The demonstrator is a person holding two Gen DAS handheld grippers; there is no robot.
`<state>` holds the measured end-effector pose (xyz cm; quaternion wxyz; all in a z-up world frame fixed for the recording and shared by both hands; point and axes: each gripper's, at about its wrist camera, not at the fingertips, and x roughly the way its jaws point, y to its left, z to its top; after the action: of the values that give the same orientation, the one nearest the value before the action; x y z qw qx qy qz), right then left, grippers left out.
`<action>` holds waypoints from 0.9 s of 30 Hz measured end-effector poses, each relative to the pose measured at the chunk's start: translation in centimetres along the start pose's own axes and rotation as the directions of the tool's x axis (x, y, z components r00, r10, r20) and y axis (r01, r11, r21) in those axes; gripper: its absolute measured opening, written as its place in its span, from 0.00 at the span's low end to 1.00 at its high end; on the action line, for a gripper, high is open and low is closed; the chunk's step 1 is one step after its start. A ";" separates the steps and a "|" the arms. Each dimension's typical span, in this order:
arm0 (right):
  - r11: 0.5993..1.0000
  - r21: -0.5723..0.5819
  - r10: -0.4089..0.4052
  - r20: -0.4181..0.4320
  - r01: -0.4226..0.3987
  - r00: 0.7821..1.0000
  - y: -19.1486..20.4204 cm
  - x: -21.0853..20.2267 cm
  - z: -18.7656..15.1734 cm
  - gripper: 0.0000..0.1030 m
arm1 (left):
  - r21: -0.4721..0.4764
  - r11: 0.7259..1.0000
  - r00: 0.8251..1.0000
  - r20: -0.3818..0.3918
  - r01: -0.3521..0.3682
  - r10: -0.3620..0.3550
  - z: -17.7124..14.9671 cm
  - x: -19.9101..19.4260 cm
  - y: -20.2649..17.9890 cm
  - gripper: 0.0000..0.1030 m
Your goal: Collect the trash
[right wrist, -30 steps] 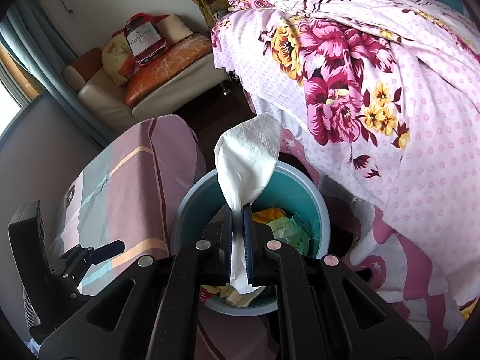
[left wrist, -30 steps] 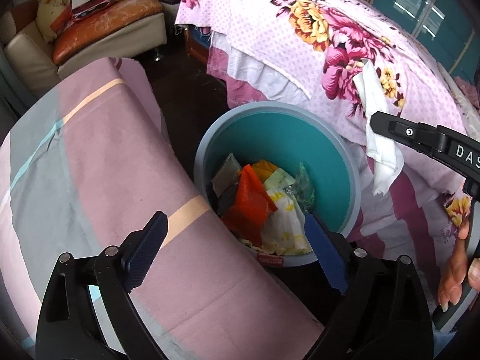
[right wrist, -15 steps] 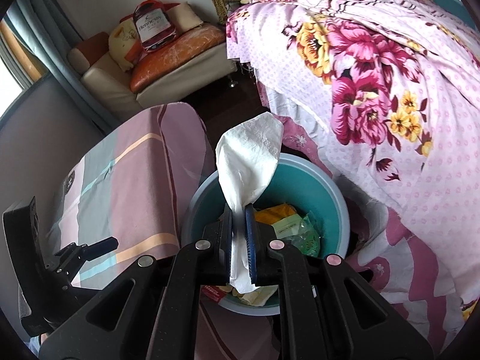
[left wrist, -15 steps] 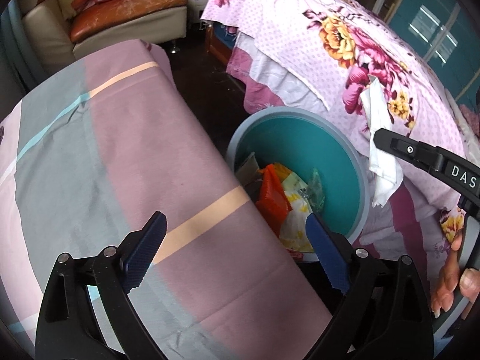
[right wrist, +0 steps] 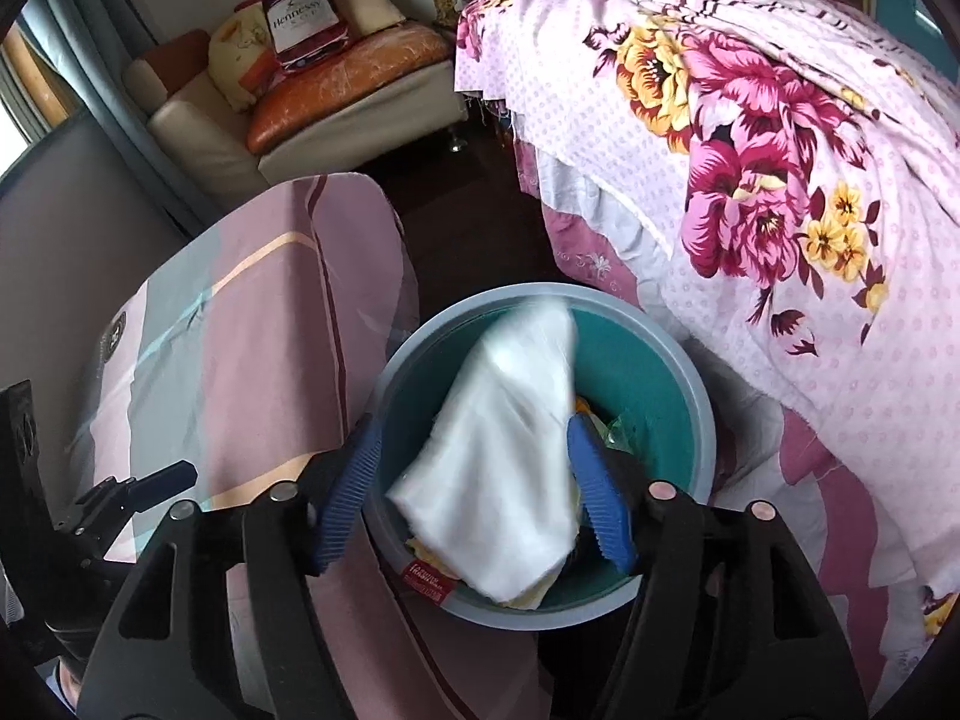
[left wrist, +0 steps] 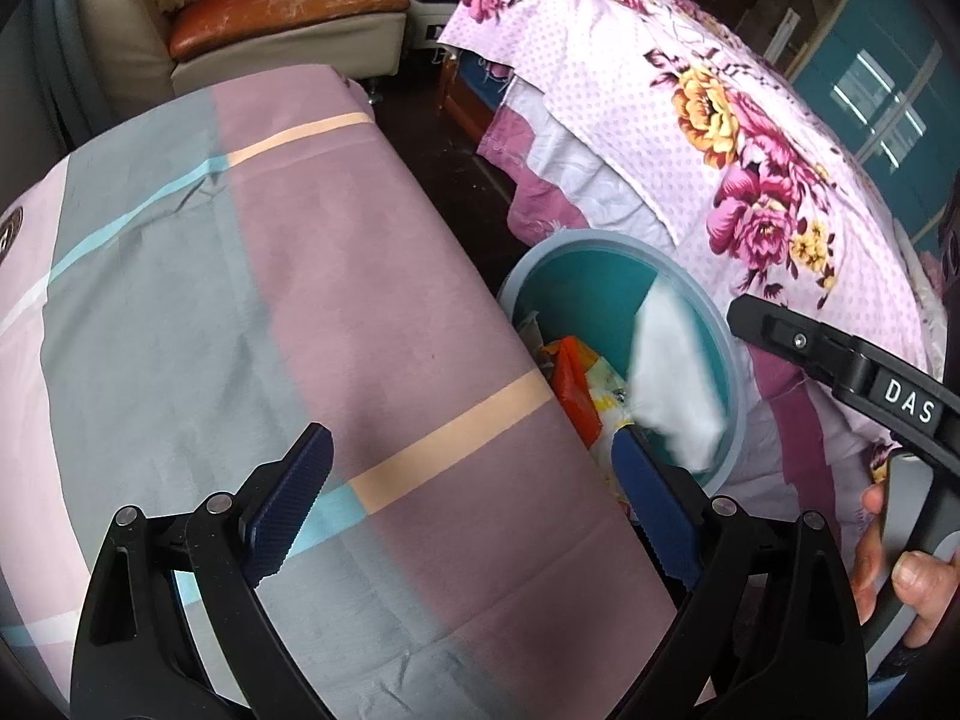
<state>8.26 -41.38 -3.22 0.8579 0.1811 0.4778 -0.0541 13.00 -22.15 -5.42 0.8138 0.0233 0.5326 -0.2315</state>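
A round bin (right wrist: 684,378) with a grey rim and teal inside stands on the floor between a table and a bed. It holds orange, yellow and green wrappers (left wrist: 576,378). A white tissue (right wrist: 510,444) is blurred, loose over the bin mouth; it also shows in the left wrist view (left wrist: 672,378). My right gripper (right wrist: 474,492) is open right above the bin, jaws either side of the tissue, not touching it. My left gripper (left wrist: 474,504) is open and empty over the table edge, left of the bin (left wrist: 720,354).
A table under a pink, grey and peach striped cloth (left wrist: 270,300) lies left of the bin. A bed with a pink floral cover (right wrist: 750,150) is on the right. A sofa with cushions (right wrist: 336,90) stands at the back. Dark floor (right wrist: 474,228) runs between them.
My right gripper has opened and let go of the white tissue, which now drops into the bin. My left gripper has moved left over the table and stays open.
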 end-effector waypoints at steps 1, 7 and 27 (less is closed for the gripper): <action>1.000 -0.001 -0.003 0.002 0.003 1.000 0.1 -0.1 0.0 0.68 | -0.009 1.000 1.000 0.000 0.008 -0.008 0.0 -0.1 0.2 0.91; 1.000 -0.025 -0.018 0.001 0.018 1.000 0.9 -0.6 -0.2 0.74 | -0.006 1.000 0.999 0.021 -0.030 0.030 -0.5 -1.3 0.8 0.91; 0.985 -0.170 -0.034 0.029 0.038 0.999 5.9 -5.9 -2.8 0.93 | -0.082 0.991 0.989 0.101 -0.103 0.111 -2.9 -8.3 3.1 0.96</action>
<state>4.42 -35.32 1.95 0.8753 0.0976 0.4726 -0.0309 9.08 -15.70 -0.06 0.8521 0.0084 0.4956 -0.1680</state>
